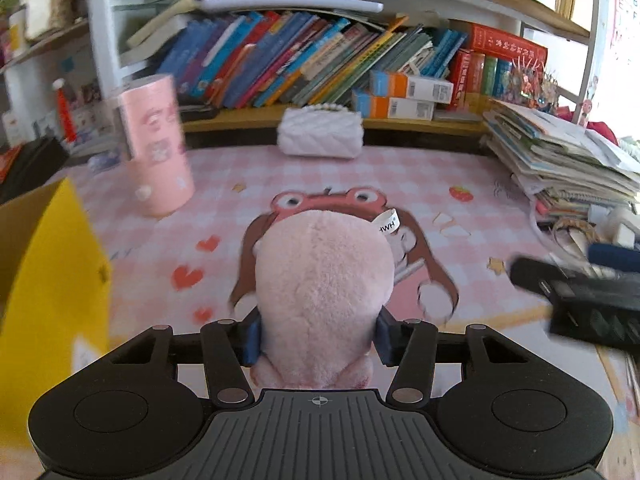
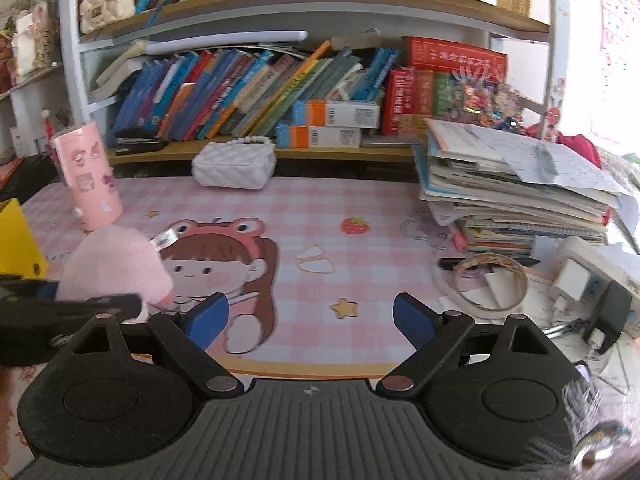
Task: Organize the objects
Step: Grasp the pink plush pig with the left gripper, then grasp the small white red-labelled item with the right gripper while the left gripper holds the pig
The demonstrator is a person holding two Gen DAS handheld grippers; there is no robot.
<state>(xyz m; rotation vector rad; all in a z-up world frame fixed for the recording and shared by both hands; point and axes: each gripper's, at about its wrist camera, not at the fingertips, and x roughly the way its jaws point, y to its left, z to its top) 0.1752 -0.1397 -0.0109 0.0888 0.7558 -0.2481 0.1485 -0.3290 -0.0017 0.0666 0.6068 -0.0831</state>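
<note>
Pink plush toy (image 1: 320, 280), frame centre: clamped by left hand-held gripper (image 1: 318, 338) for relocating; right hand-held gripper (image 2: 310, 320) wide, empty

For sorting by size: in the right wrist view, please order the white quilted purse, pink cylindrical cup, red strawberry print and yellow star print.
1. White quilted purse and pink cylindrical cup: look alike, not ranked.
2. Red strawberry print and yellow star print: alike; the star is nearer.

Plush toy (image 1: 320, 280): pale pink, white tag. Desk mat (image 2: 360, 200): pink-and-white check, printed with a cartoon girl in a red frog hat, a strawberry, stars. Cylinder (image 1: 156, 144): pink with stickers. Purse (image 2: 234, 168): white, quilted. Box (image 1: 52, 280): yellow. Gripper pads (image 2: 208, 318): blue.
</note>
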